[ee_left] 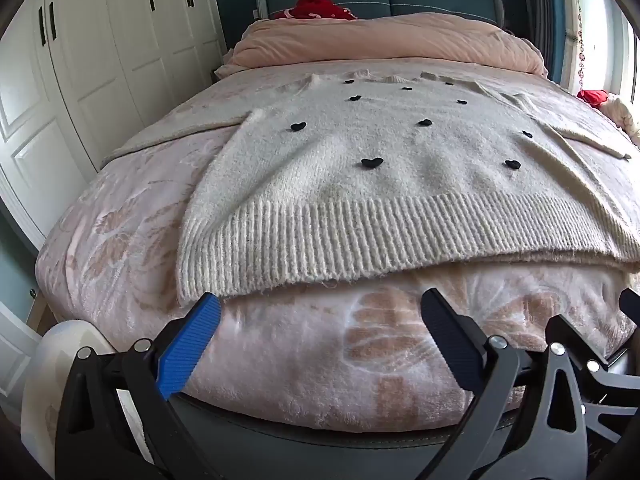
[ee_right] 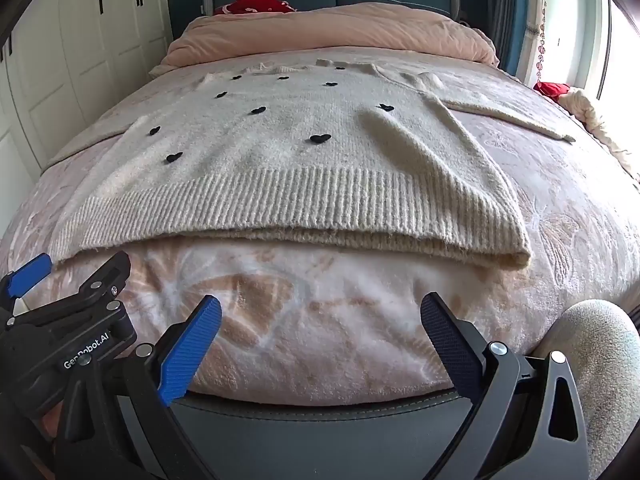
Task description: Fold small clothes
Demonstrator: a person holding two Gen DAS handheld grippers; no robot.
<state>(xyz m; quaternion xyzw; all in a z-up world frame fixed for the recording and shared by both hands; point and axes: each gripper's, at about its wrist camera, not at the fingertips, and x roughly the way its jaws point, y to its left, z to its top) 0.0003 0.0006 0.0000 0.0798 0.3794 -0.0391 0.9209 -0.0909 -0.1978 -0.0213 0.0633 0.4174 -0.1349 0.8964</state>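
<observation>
A cream knitted sweater (ee_left: pixel 380 184) with small black hearts lies flat on the bed, ribbed hem toward me, sleeves spread to both sides; it also shows in the right wrist view (ee_right: pixel 280 168). My left gripper (ee_left: pixel 320 308) is open and empty, just below the hem's left part, its blue fingertip (ee_left: pixel 206 312) close to the hem's left corner. My right gripper (ee_right: pixel 320 312) is open and empty, a short way below the hem's right part. The left gripper also shows at the left of the right wrist view (ee_right: pixel 72 276).
The bed has a pink patterned plush blanket (ee_left: pixel 320 360) and a dark padded foot edge (ee_right: pixel 320 412). A rolled pink duvet (ee_left: pixel 380 44) and red cloth (ee_left: pixel 320 6) lie at the head. White wardrobe doors (ee_left: pixel 100 60) stand left; a window (ee_right: pixel 624 52) is right.
</observation>
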